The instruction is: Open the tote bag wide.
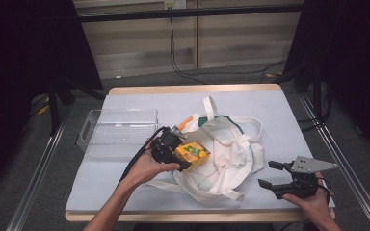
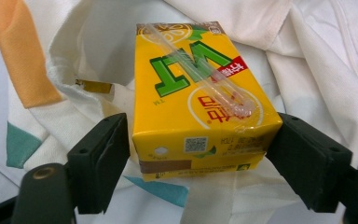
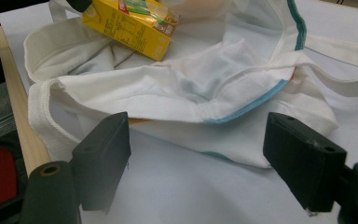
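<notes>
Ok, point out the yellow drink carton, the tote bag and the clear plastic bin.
yellow drink carton [image 2: 200, 93], left gripper view, its top face beside the straw.
tote bag [image 1: 231, 149], high view, the crumpled white cloth.
clear plastic bin [image 1: 120, 126], high view, its floor.

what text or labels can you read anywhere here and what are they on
"VLT" in big green letters, seen upside down: top face of the yellow drink carton held in the left claw.
Red tag beside those letters: characters too blurred to read.
Red characters in the yellow circle under the straw: not legible.
QR code and fine print on the carton's end: too small to read.
Tote bag: no text visible.
</notes>
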`<control>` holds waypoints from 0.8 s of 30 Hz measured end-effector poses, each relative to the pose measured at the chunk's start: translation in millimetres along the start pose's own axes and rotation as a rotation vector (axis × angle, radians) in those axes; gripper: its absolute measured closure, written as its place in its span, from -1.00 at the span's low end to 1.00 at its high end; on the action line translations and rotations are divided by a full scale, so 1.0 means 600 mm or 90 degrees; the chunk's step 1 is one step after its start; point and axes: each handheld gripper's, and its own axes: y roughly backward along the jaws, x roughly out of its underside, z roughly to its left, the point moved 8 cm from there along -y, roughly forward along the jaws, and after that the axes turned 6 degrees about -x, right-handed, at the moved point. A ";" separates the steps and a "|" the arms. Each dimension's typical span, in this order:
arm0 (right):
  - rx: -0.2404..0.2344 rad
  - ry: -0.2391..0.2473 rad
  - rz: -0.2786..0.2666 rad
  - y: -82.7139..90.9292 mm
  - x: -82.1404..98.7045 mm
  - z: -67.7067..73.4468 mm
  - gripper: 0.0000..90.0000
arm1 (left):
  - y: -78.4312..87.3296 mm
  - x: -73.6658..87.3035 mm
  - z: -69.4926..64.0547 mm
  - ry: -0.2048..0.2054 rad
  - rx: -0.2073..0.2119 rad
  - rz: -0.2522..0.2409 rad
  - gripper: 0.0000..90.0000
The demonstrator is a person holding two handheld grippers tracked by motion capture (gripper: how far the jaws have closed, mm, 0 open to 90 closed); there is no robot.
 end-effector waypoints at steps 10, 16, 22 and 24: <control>0.000 -0.003 0.000 0.000 0.000 -0.002 -0.49 | 0.000 0.015 0.000 0.044 0.003 -0.126 -0.79; 0.002 -0.005 0.001 0.000 0.000 -0.002 -0.49 | 0.007 0.022 -0.004 0.036 -0.030 -0.203 -0.83; 0.000 -0.001 -0.005 0.001 -0.001 -0.001 -0.49 | 0.001 0.030 -0.013 0.043 -0.041 -0.262 -0.83; -0.001 -0.002 -0.005 0.002 -0.001 0.000 -0.49 | -0.006 0.033 -0.015 0.039 -0.052 -0.271 -0.81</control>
